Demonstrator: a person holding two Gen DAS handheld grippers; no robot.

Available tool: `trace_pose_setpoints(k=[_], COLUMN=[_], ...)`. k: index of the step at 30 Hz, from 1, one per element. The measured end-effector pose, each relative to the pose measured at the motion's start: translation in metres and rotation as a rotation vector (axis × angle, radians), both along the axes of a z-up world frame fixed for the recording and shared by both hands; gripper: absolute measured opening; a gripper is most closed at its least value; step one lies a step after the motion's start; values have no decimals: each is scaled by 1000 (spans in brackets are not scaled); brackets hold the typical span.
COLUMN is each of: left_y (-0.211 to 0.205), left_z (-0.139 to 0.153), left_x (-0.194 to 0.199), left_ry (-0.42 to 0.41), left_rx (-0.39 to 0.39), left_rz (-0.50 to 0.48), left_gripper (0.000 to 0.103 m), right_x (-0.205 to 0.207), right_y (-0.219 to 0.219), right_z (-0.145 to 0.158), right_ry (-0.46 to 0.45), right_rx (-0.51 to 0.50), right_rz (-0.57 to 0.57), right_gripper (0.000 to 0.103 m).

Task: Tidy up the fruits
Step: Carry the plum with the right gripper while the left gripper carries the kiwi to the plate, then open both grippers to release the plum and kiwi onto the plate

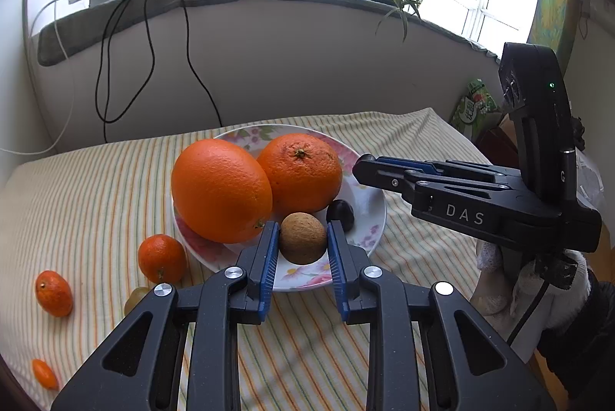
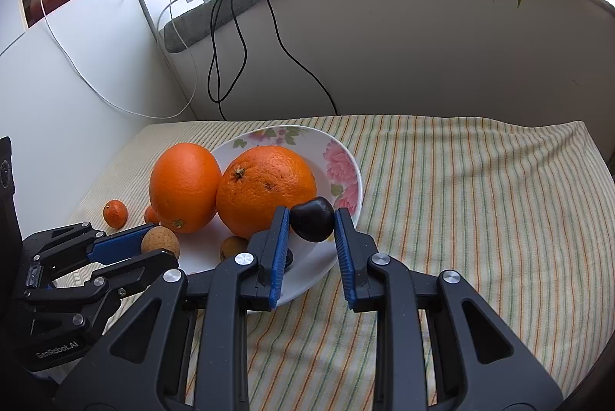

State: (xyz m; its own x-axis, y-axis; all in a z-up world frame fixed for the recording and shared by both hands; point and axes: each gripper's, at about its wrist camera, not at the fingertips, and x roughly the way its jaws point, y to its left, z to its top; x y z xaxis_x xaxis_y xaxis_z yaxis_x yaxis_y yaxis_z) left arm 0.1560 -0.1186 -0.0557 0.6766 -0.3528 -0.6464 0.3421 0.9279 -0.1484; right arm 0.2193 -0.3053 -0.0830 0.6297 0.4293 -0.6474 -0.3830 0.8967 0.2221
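Hovering over the plate (image 1: 374, 197), both grippers pinch small fruits.

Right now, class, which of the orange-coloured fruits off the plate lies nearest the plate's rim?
The small mandarin, touching or almost touching the plate at its left rim. The other two small orange fruits lie farther left on the striped cloth.

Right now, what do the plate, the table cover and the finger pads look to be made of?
Plate: likely glazed ceramic, glossy white with printed pink flowers.
Table cover: woven fabric, matte, striped, wrinkling near the edge.
Finger pads: blue, ribbed, probably rubber or soft plastic, set in black hard-plastic fingers.
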Motion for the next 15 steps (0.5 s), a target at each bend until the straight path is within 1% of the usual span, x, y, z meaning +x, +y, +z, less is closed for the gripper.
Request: trace_pose_setpoints(k=[3,5,7,9,11,12,13,14,15], left_y=[0,0,0,1,1,1,1,1,1], left_z=[1,1,1,1,1,2,2,3,4], left_x=[0,0,0,0,-1,-1,-2,-3,-4], left_ry=[-2,-2,-2,-3,-4,-5,-7,-11,-16], left_rx=[2,2,1,2,0,0,0,2,4], left_rz=[0,-1,0,1,0,0,1,3,3], left_gripper=[24,24,24,24,25,29,34,37,41], right_x=[0,0,-1,-2,-3,-3,-3,-4,-5], right_y=[1,1,1,1,1,1,1,1,1], right_z=[0,0,2,4,6,7,7,8,9], right_ry=[-1,-3,-11,-19,-21,-22,-24,-26,-31], right_rx=[-5,-8,-10,-7,-8,-11,-12,-12,-11], right_rz=[2,-2,-7,-9,-6,-7,-8,-10,-11], right_gripper=[26,29,47,51,52,52,55,57,63])
